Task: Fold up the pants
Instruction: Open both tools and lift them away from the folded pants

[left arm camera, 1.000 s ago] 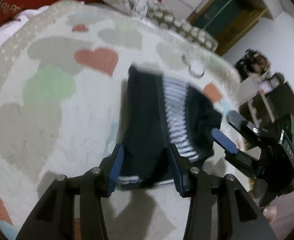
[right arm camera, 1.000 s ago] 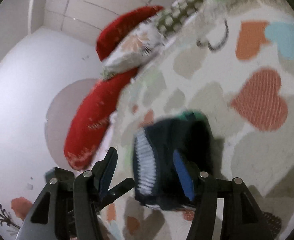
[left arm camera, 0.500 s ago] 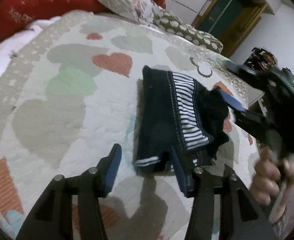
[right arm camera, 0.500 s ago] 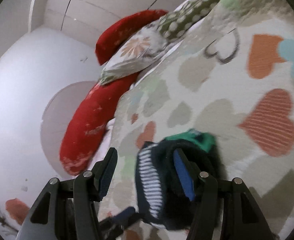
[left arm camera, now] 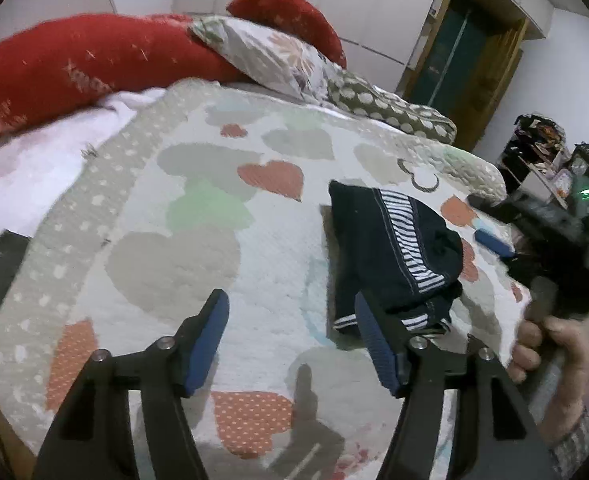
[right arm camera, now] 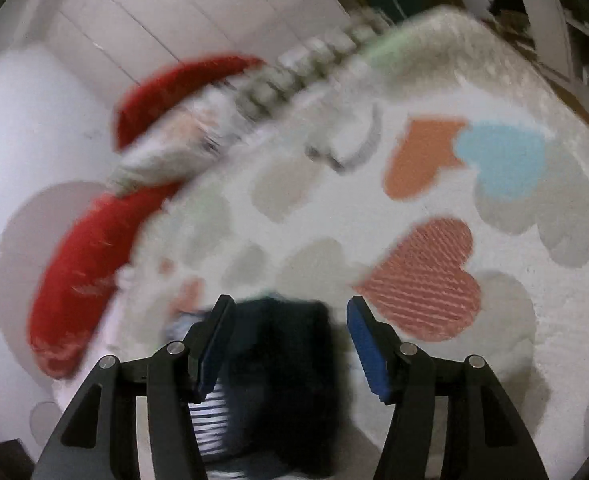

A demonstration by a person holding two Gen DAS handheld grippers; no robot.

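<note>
My left gripper (left arm camera: 290, 344) has just been opening, and its jaws now stand apart with nothing between them: the pants (left arm camera: 390, 256) lie on the quilt (left arm camera: 174, 264) just past my right-hand blue pad (left arm camera: 374, 348), off to that side rather than in the gap, so I take it I have let go because the fold is laid. The pants rest as a compact dark bundle with the striped side panel facing up and a striped cuff poking out at the near edge, roughly in the middle of the bed, well apart from the red pillows (left arm camera: 74, 68) at the head. My right gripper (right arm camera: 290, 340) hangs over the same bundle, jaws apart; in that blurred view the dark cloth (right arm camera: 278, 380) sits between and below the fingers, close against the left one, but I see no pad pressing on it, so I read it as released too. From the left view the right hand (left arm camera: 550, 348) holds its tool off the bed's edge. The top layer bulges and looks loose, so my guess is the fold is nearly done and may want a pat flat.
</note>
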